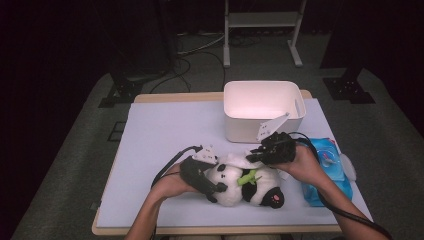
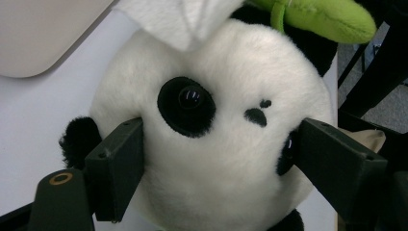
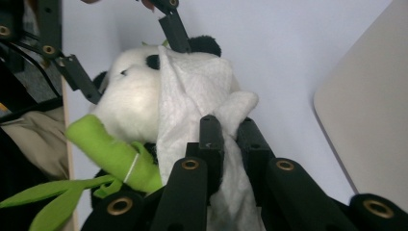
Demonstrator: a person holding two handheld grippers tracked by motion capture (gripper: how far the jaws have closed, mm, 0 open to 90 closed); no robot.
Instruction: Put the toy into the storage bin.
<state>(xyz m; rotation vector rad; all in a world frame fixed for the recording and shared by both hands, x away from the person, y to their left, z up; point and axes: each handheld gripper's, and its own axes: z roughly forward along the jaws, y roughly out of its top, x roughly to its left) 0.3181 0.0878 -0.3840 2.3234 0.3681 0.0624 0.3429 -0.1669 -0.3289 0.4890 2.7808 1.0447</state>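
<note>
A black-and-white panda plush (image 1: 250, 187) lies on its back near the table's front edge, with a green bamboo stalk (image 1: 247, 177) on its chest. My left gripper (image 1: 220, 179) is shut on the panda's head (image 2: 216, 144), one jaw pressing each side of the face. My right gripper (image 3: 227, 137) is shut on a white wipe (image 3: 190, 91). The wipe is draped over the top of the panda's head, and its edge (image 2: 183, 19) hangs above the face. In the high view the right gripper (image 1: 255, 154) sits just above the plush.
A white open bin (image 1: 295, 117) stands behind the plush at mid-table. A blue wipe pack (image 1: 327, 172) lies to the right, under my right forearm. The pale mat (image 1: 165, 130) spreads out on the left side. The table's front edge runs just below the panda.
</note>
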